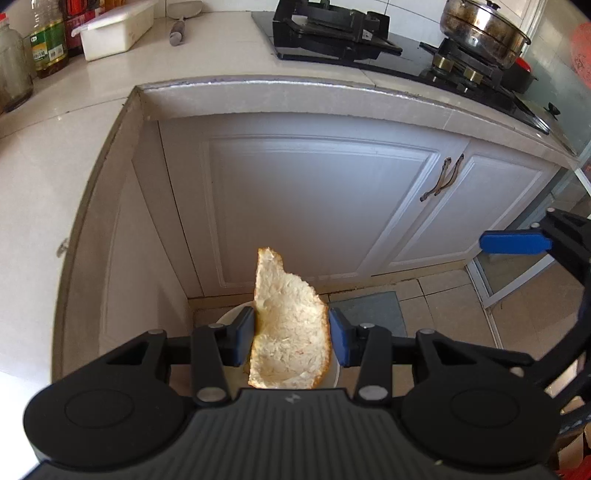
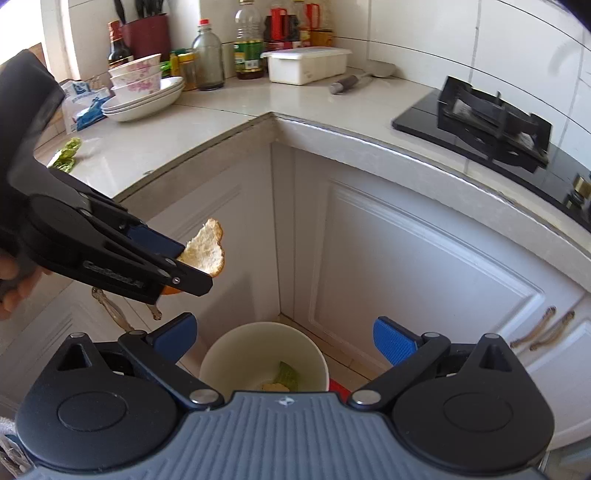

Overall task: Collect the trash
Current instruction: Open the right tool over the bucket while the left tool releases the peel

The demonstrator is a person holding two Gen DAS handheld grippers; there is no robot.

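My left gripper (image 1: 291, 328) is shut on a curled piece of orange peel (image 1: 280, 295), its pale inner side facing the camera. Just below it shows the rim of a white bin (image 1: 229, 314) that stands on the floor in the cabinet corner. In the right wrist view the left gripper (image 2: 194, 267) holds the peel (image 2: 207, 251) up and to the left of the bin (image 2: 221, 354). My right gripper (image 2: 284, 336) hangs open over the bin with nothing between its pads. A green scrap (image 2: 288, 374) and a yellow bit (image 2: 273, 387) lie inside the bin.
A green scrap (image 2: 68, 153) lies on the L-shaped counter (image 2: 229, 122). Stacked bowls (image 2: 140, 88), bottles (image 2: 249, 44) and a white box (image 2: 306, 64) stand further back. A hob (image 1: 332, 33) with a steel pot (image 1: 480, 29) is to the right. White cabinet doors (image 1: 314, 206) close in the bin.
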